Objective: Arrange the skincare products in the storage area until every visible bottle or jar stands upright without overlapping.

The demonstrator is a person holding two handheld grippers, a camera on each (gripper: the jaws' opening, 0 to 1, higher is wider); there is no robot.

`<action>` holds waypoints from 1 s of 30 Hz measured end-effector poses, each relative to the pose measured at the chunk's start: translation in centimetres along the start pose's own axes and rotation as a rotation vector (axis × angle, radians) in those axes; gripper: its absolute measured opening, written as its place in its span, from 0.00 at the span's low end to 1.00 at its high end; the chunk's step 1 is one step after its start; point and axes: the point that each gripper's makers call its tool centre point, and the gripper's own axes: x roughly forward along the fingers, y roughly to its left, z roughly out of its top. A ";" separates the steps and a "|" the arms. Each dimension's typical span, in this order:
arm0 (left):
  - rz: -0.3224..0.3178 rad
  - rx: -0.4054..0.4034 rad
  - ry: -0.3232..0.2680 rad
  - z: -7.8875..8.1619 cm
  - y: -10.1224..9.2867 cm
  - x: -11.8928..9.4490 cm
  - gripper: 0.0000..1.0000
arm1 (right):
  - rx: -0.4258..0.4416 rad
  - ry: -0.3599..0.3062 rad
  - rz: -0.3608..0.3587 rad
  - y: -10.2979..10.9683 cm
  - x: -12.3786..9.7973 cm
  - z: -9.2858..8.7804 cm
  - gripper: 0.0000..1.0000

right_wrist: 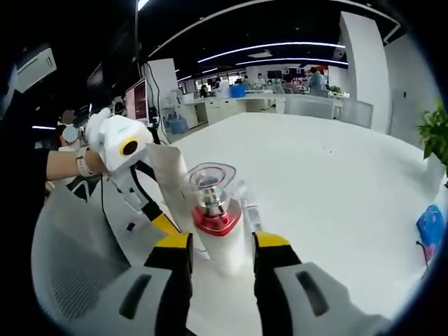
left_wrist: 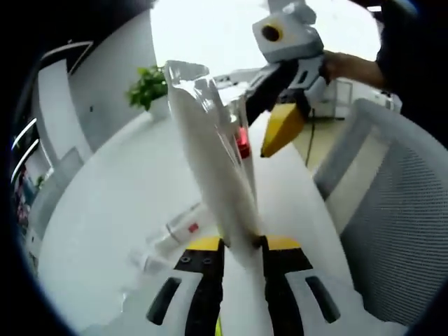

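Mid-lift: left tool (left_wrist: pixel 240 246) and right tool (right_wrist: pixel 221 245) both clamped one clear-capped bottle (right_wrist: pixel 218 227) above the counter (right_wrist: pixel 336 175); next, stand it upright.

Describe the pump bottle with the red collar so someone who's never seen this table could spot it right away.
On the big white table, look between the right gripper. The white bottle stands there, a red collar under its clear cap; the clear bottle lying flat has only a small red label.

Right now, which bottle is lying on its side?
The clear bottle with the red label, flat on the table; the red-collared bottle stands upright between the fingers of the right gripper.
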 end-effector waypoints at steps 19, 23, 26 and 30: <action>0.022 -0.005 0.014 -0.2 0.1 0.3 0.21 | 0.010 0.001 0.006 0.4 -0.2 0.0 0.37; 0.031 -0.038 0.010 -0.2 0.0 -0.3 0.26 | 0.017 0.002 0.003 0.5 -0.3 -0.1 0.43; 0.058 -0.072 0.004 -0.1 0.1 -1.1 0.31 | 0.030 -0.001 -0.008 0.4 -0.4 -0.1 0.50; 0.094 -0.130 -0.008 -0.1 0.3 -2.0 0.37 | 0.062 -0.025 -0.027 0.1 -0.7 -0.1 0.60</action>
